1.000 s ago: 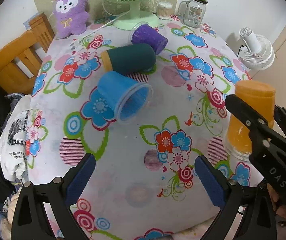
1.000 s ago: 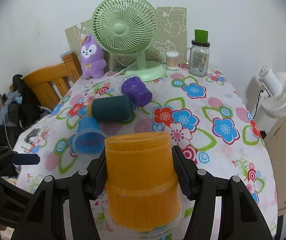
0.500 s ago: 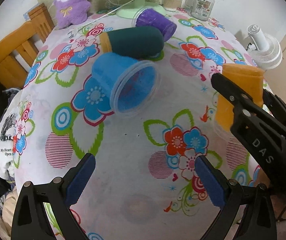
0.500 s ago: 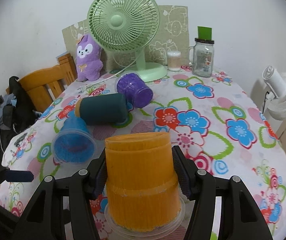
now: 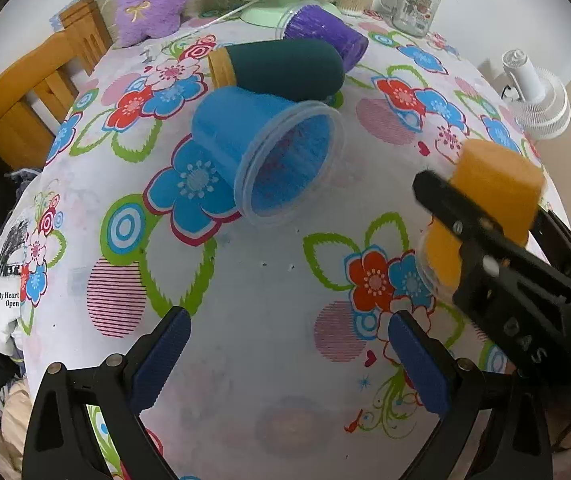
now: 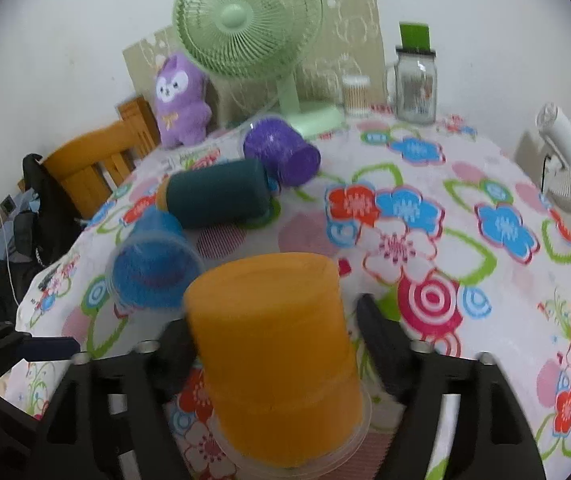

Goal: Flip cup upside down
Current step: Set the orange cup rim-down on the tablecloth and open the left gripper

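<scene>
An orange cup [image 6: 281, 356] stands upside down on the floral tablecloth, rim down, between the fingers of my right gripper [image 6: 273, 328]. The jaws have spread: there is a gap on the right side of the cup. It also shows in the left wrist view [image 5: 485, 208] behind the right gripper. A blue cup [image 5: 269, 156] lies on its side with its mouth toward me, ahead of my left gripper [image 5: 285, 356], which is open and empty. A dark teal cup [image 5: 285, 68] and a purple cup [image 5: 325, 36] lie on their sides behind it.
A green fan [image 6: 249, 20], a purple plush toy [image 6: 181, 100], a glass jar with a green lid [image 6: 415, 80] and a small container [image 6: 355, 94] stand at the table's far edge. A wooden chair [image 5: 25, 92] is at the left, a white fan [image 5: 537, 96] at the right.
My right gripper has opened and let go of the orange cup, which now stands rim down. My left gripper has moved forward toward the blue cup.
</scene>
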